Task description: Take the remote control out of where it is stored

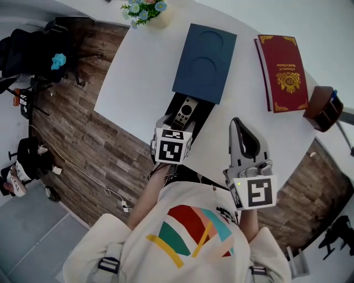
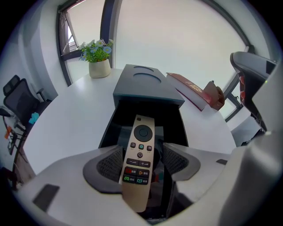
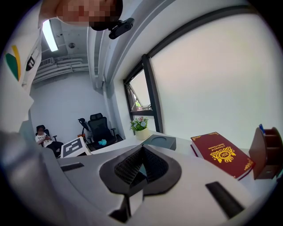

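A slim gold remote control lies lengthwise between the jaws of my left gripper, which is shut on its lower half. The remote is over the pulled-out black drawer of a dark blue box on the white table. My right gripper hovers to the right of the drawer, tilted up, jaws shut with nothing between them.
A red book lies right of the box, with a brown pen holder at the table's right edge. A flower pot stands at the back left. Office chairs stand on the wood floor at left.
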The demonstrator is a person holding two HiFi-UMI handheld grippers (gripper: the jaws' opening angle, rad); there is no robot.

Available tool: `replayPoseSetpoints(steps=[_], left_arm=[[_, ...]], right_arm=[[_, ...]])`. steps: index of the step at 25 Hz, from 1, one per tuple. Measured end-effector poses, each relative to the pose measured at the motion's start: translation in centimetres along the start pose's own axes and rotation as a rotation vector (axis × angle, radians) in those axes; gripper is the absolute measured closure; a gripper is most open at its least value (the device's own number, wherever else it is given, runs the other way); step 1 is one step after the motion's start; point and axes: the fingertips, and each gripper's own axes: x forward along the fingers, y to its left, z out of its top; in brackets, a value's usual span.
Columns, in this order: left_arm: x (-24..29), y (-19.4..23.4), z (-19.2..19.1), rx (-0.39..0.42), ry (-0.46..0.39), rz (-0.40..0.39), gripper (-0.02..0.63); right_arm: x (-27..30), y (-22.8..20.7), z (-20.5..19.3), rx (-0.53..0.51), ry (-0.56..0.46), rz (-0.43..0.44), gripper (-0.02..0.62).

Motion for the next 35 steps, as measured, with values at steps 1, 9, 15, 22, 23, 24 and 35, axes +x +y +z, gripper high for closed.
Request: replayPoseSetpoints(steps=[1,9,15,22,23,24,35], left_arm=[[0.2,0.0,0.0,0.004,0.009,0.005,0.318],[1.6,-0.2,-1.0,0.094,0.093,0.036,0.319],[1.4,0.1,-1.0,0.13,0.125,0.038,0.387],[-0.3,-0.5,-1.1,0.083,0.074,-0.043,0.39],[-1.2,-0.4,-0.8,0.067,0.052,-0.053,0.39],[-2.1,-0.3,-0.3,0.049,0.027,-0.062,0.39],[-15.5,1.2,10.7,0.092,-0.559,-0.015,0.39]], right_arm=[[0.1,-0.2,-0.1,0.003,0.003,0.003,0.603],[0.8,-0.7,-0.9,0.015,0.021,0.016,0.603],[0.8,-0.3,-0.9,0.011,0.025,0.02,0.603],[0.5,1.0,-0.2,-0.012,0.019,0.022,0.603],[0.5,1.2,0.0,-0.017,0.017,0.023,0.603],[0.5,1.5,0.2,-0.022,0.013,0.023,0.603],[0.4,5.2,6.3,-0.173,-0.112,0.025,0.603]])
